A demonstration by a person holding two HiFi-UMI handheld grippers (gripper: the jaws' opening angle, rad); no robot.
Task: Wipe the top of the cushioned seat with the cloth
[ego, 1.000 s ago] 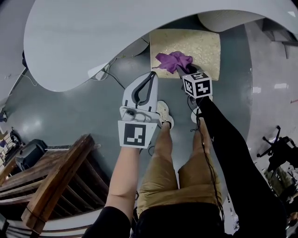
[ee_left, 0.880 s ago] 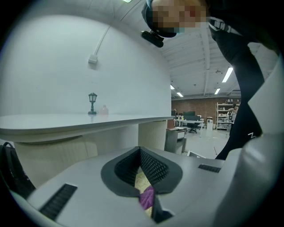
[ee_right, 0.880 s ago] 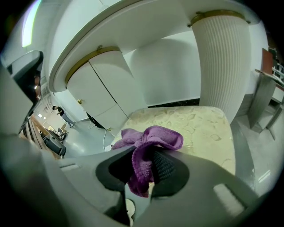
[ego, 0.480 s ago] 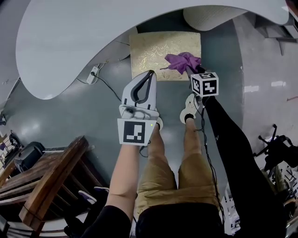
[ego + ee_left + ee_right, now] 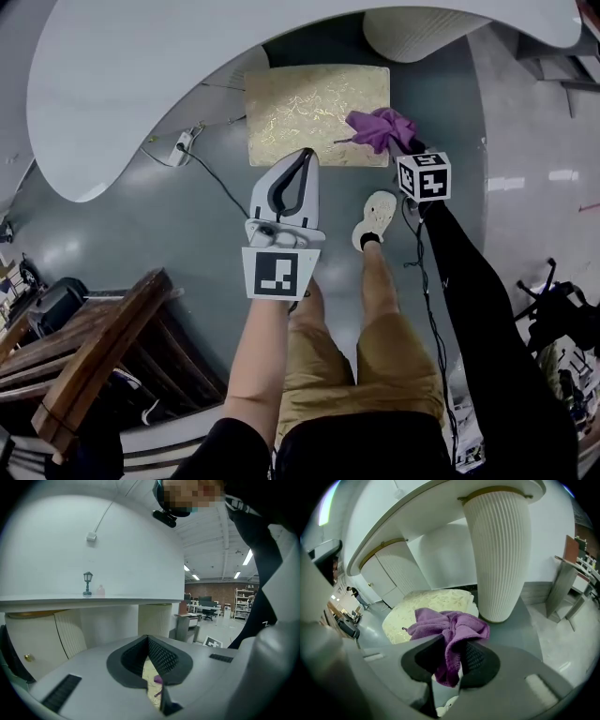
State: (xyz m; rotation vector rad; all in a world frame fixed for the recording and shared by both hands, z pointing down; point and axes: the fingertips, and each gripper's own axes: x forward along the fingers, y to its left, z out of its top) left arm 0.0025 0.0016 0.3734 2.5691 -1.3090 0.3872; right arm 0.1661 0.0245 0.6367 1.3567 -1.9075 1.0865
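One wiping pass looks done.
Our right tool, pinching the purple cloth, has swept to the right edge of the cushioned seat; our left tool idles, pressed together.

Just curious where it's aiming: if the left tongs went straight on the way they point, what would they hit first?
Probably the cushioned seat. The left tongs point at its near edge, and its patterned top shows between them. How far off it is isn't clear.
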